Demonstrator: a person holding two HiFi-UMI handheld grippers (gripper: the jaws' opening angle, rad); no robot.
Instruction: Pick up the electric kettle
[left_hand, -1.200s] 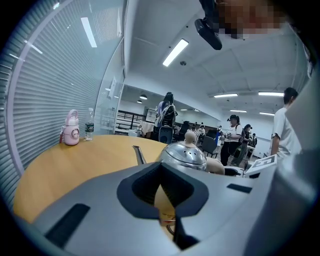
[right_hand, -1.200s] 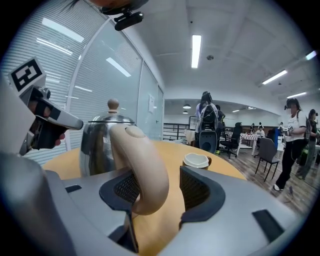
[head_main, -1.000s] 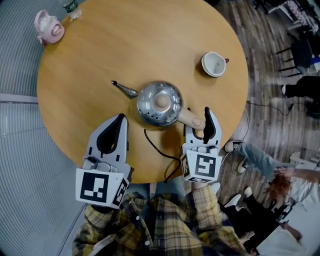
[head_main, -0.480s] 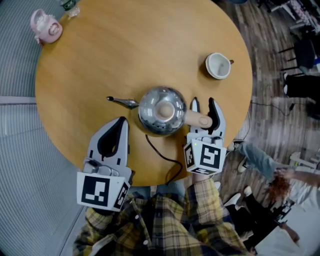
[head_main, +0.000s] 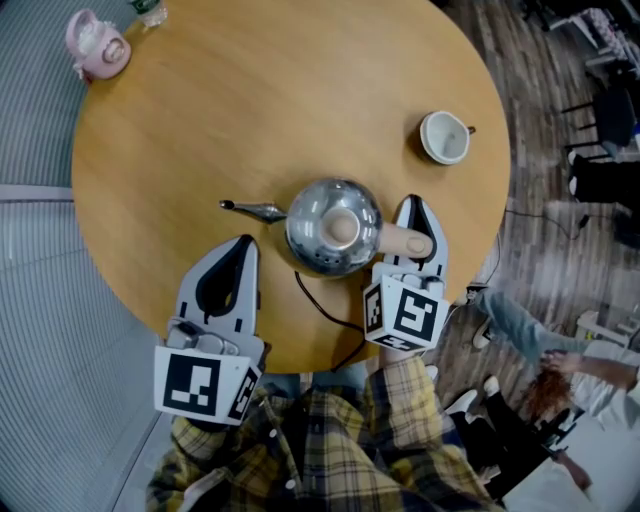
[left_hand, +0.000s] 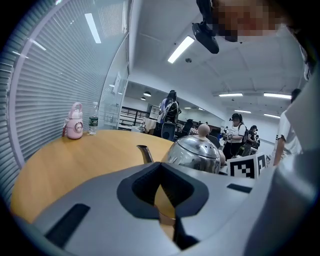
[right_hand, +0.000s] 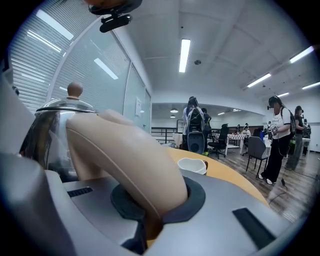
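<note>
The steel electric kettle (head_main: 333, 228) stands on the round wooden table (head_main: 250, 110), spout (head_main: 255, 210) pointing left and beige handle (head_main: 405, 241) to the right. My right gripper (head_main: 415, 222) has just been closing and is shut on that handle. In the right gripper view the handle (right_hand: 130, 160) fills the space between the jaws of my right gripper (right_hand: 150, 220), with the steel body (right_hand: 50, 130) at the left. My left gripper (head_main: 240, 250) rests shut and empty near the table's front edge, apart from the kettle. Beyond the left gripper (left_hand: 161, 172) the kettle (left_hand: 195, 152) shows.
A white cup (head_main: 445, 137) sits at the table's right side, also in the right gripper view (right_hand: 192, 165). A pink bottle (head_main: 97, 45) stands at the far left edge. The kettle's black cord (head_main: 325, 310) trails over the front edge. People stand in the room behind.
My right gripper slid forward around the kettle's handle and its jaws closed on it. The left gripper stayed where it was.
</note>
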